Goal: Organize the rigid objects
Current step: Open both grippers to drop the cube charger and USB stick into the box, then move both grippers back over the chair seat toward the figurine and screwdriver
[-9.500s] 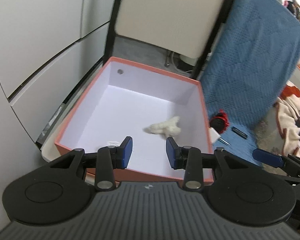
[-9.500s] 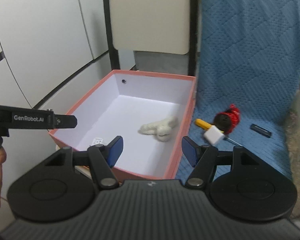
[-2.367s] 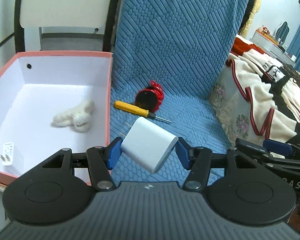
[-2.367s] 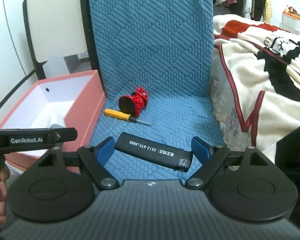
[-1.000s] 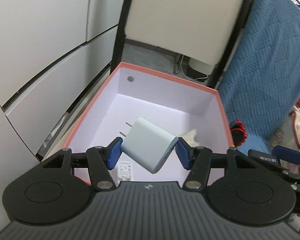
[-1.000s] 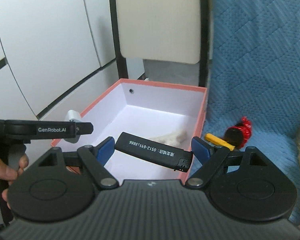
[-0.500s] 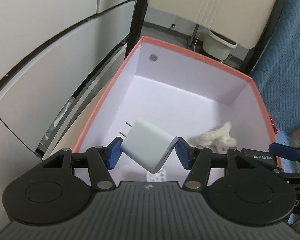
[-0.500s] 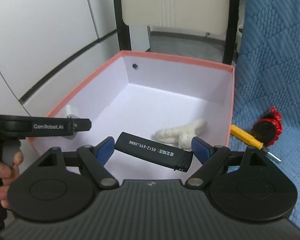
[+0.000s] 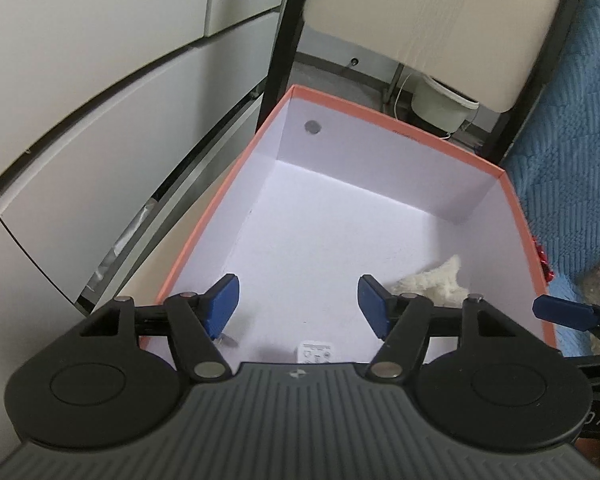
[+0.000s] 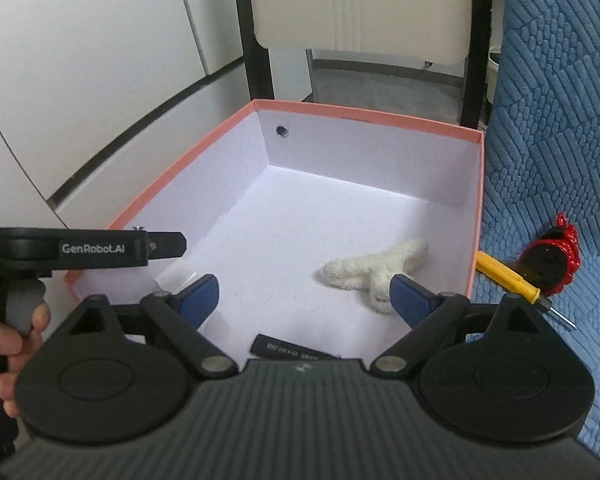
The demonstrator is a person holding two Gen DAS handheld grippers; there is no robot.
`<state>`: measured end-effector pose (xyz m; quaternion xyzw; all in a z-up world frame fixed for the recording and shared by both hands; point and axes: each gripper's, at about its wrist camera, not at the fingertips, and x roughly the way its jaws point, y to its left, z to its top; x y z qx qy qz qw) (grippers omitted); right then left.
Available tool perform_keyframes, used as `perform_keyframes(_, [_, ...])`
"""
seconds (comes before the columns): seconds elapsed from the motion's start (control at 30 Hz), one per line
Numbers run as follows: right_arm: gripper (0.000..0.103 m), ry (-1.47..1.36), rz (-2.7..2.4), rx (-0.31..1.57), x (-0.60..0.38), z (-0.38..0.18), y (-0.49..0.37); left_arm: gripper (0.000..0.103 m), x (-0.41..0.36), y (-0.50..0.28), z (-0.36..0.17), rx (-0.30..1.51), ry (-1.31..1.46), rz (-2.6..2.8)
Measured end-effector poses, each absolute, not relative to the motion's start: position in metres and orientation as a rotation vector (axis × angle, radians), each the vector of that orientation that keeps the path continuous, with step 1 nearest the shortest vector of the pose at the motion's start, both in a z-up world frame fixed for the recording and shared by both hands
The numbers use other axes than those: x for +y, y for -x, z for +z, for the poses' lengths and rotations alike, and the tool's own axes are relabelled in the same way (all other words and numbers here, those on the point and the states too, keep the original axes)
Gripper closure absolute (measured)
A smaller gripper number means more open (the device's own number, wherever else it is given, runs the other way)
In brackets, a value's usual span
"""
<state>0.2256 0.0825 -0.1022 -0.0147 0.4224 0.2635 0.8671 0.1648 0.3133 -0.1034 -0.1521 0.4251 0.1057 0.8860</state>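
Note:
The orange box (image 9: 400, 130) with a white inside lies below both grippers. My left gripper (image 9: 298, 304) hangs over its near left corner, jaws opening, nothing between them. The white charger (image 10: 174, 276) lies on the box floor, mostly hidden behind a finger; its prongs (image 9: 226, 338) peek out in the left wrist view. My right gripper (image 10: 305, 302) is also opening and empty. The black lighter (image 10: 292, 350) lies on the box floor just under it, partly hidden by the gripper body.
A white fuzzy piece (image 10: 376, 272) and a small white labelled plug (image 9: 316, 352) lie in the box. On the blue quilted seat (image 10: 560, 120) to the right are a yellow screwdriver (image 10: 504, 276) and a red-and-black object (image 10: 552, 260). White cabinet doors (image 9: 100, 100) stand left.
Both grippers have let go: the charger left the left jaws and the lighter left the right jaws, and both now lie in the box. Both grippers sank closer to the box.

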Motion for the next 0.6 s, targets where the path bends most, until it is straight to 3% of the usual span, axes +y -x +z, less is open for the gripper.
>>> perform_keyframes(0.6, [0.009,0.0,0.542,0.772,0.032,-0.052,-0.165,0.032,0.257,-0.102,-0.03,0.78,0.25,0.186])
